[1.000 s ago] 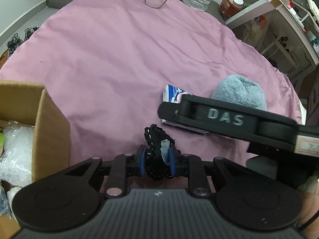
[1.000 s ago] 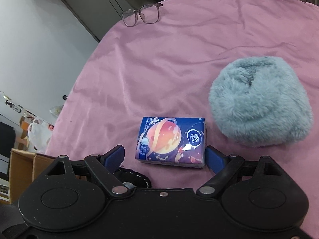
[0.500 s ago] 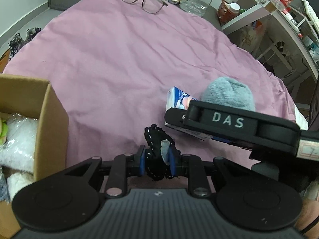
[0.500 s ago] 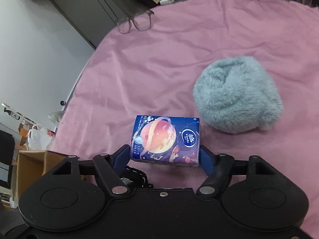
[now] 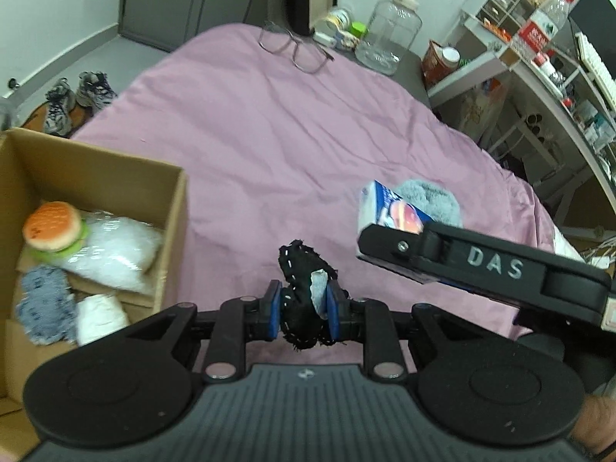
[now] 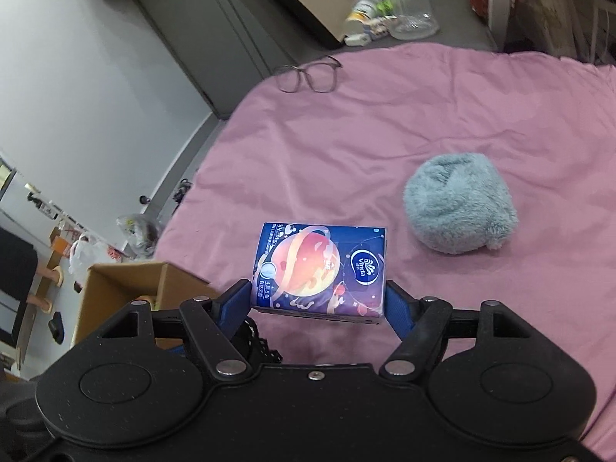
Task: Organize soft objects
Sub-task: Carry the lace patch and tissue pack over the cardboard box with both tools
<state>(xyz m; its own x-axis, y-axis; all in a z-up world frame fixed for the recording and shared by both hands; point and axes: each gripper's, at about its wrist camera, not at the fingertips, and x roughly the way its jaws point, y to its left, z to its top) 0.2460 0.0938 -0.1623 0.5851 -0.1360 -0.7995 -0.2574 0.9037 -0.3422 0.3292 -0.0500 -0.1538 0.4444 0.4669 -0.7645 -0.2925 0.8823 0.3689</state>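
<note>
Gripping tissue pack (image 6: 321,269) between fingers (image 6: 396,308)

The letters "DAS" stand in grey on the black side of the right gripper (image 5: 389,246), and the brand "Vinda" sits in a white oval on the blue tissue pack (image 6: 319,269).

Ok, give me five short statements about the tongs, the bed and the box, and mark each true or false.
1. The left tongs are shut on a black fabric piece. True.
2. The right tongs are empty. False: they grip a tissue pack.
3. The fluffy blue-grey item lies in the cardboard box. False: it lies on the pink bedspread.
4. A burger plush is in the box. True.
5. The glasses are in the box. False: they lie at the bedspread's far edge.
</note>
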